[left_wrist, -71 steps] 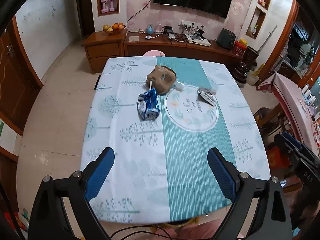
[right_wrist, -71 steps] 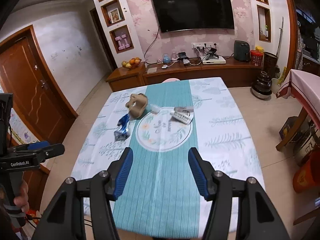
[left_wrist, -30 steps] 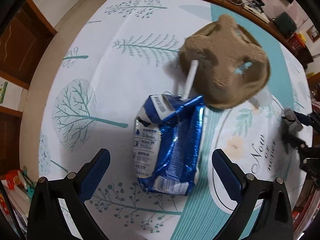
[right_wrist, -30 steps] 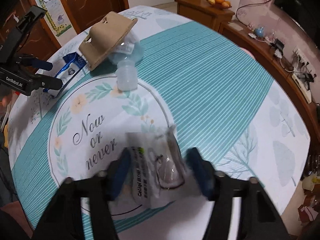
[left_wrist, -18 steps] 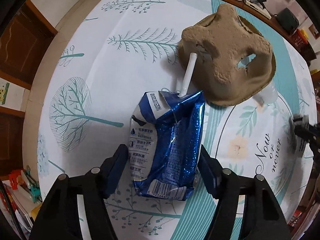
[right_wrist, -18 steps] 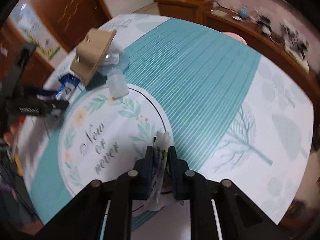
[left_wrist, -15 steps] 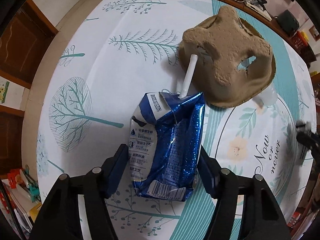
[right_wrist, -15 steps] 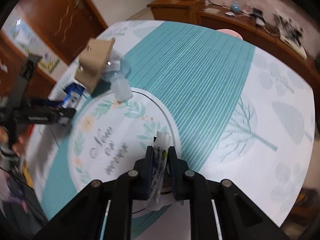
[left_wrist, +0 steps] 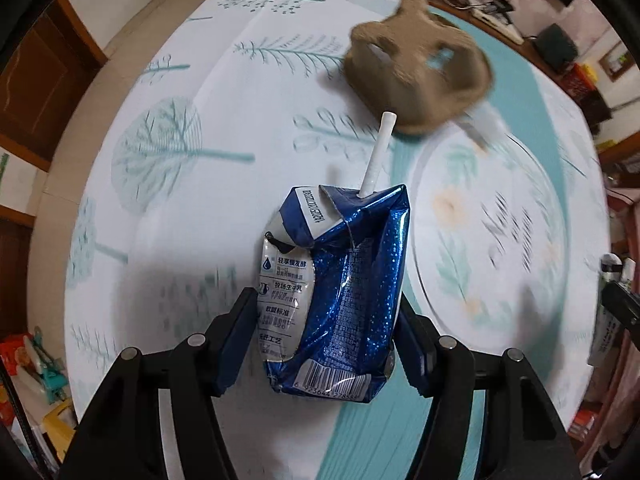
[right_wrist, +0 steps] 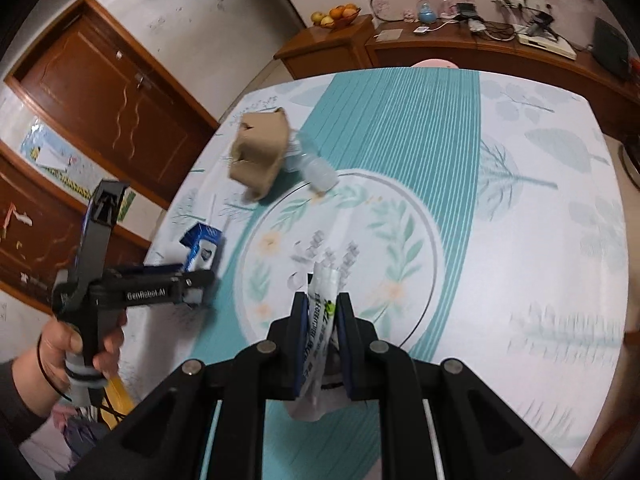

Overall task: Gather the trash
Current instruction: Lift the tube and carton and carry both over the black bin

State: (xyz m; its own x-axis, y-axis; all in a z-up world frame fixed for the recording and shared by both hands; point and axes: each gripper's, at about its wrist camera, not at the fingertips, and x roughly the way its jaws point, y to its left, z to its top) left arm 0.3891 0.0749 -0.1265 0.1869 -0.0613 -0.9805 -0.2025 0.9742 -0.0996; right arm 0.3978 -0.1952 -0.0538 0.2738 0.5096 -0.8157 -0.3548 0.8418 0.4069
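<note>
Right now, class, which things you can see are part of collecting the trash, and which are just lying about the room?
Trash job:
- drink carton, in left gripper
- wrapper, in right gripper
- cardboard tray
- plastic cup

Lying about:
- fruit bowl
- door
- tablecloth

We read "GenRobot.AI" in white on the black body of the left gripper [right_wrist: 192, 276]. The crushed blue drink carton [left_wrist: 340, 292] it holds bears Chinese print, "轻享银发酵" uppermost, and a barcode starting 6 923644 along its bottom edge.
</note>
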